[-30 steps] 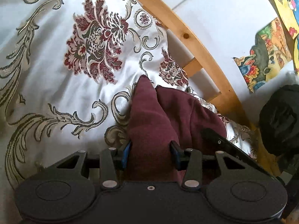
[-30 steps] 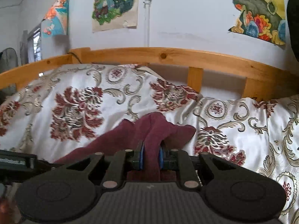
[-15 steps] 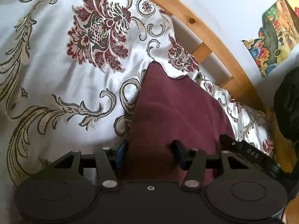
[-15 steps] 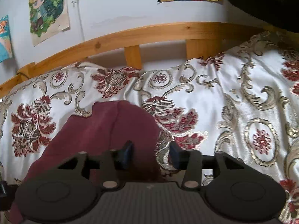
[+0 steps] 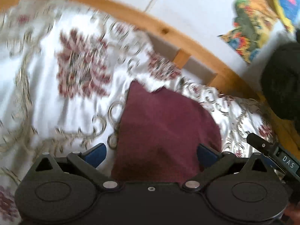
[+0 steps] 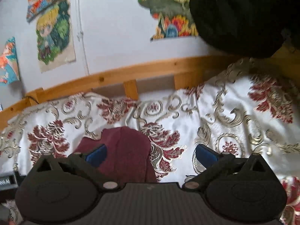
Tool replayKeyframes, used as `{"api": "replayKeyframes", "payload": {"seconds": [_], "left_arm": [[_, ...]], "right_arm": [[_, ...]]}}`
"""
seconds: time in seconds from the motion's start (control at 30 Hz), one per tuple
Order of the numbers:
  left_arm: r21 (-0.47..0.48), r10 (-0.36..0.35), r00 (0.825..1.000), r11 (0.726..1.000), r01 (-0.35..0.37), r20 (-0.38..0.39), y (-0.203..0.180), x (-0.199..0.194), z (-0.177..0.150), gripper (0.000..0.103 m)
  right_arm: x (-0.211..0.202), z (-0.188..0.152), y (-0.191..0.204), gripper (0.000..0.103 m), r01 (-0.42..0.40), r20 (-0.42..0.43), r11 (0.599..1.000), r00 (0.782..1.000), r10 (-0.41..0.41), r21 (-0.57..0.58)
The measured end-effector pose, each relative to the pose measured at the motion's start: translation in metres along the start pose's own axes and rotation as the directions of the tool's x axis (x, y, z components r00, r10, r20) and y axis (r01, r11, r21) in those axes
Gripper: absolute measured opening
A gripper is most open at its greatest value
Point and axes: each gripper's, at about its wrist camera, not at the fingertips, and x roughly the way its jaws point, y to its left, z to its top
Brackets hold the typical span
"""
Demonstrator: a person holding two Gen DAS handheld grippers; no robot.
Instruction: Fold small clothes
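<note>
Maroon garment [image 5: 165, 131] flat on bedspread [image 5: 56, 101]; both hand-held grippers opening wide, gripping nothing.

The left gripper [image 5: 151, 153] hangs over a maroon garment [image 5: 165, 131] that lies flat on a white bedspread [image 5: 43, 86] patterned with red flowers and grey scrolls — its jaws are opening, and the cloth lies between the blue pads [image 5: 95, 153] without either one pressing it. Behind runs a wooden bed rail [image 5: 168, 31] against a pale wall with a bright poster [image 5: 260, 18]. At the right edge — the tip of the other gripper [image 5: 262, 145] and a black bundle [image 5: 281, 82].
</note>
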Motion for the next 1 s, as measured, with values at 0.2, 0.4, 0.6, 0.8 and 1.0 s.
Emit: {"api": "replayKeyframes", "payload": {"seconds": [0.2, 0.4, 0.6, 0.8, 1.0], "left_arm": [[0.121, 0.008, 0.999, 0.993, -0.011, 0.032, -0.013, -0.039, 0.003, 0.102], [0.171, 0.004, 0.997, 0.985, -0.016, 0.074, -0.017, -0.083, 0.003, 0.102], [0.212, 0.005, 0.991, 0.977, -0.033, 0.133, -0.017, -0.129, -0.004, 0.102], [0.262, -0.010, 0.986, 0.964, -0.035, 0.168, -0.022, -0.164, -0.015, 0.102], [0.336, -0.027, 0.978, 0.941, -0.045, 0.206, -0.023, -0.194, -0.037, 0.102]], "right_arm": [[-0.044, -0.012, -0.002, 0.103, 0.007, 0.050, 1.000, 0.999, -0.008, 0.023], [-0.090, -0.007, 0.006, 0.103, -0.008, 0.144, 1.000, 0.989, 0.008, -0.007], [-0.134, -0.016, 0.017, 0.103, -0.024, 0.193, 0.999, 0.981, 0.033, -0.048], [-0.167, -0.028, 0.024, 0.103, -0.034, 0.206, 0.998, 0.977, 0.044, -0.052], [-0.200, -0.043, 0.031, 0.103, -0.024, 0.208, 0.998, 0.977, 0.035, -0.055]]}}
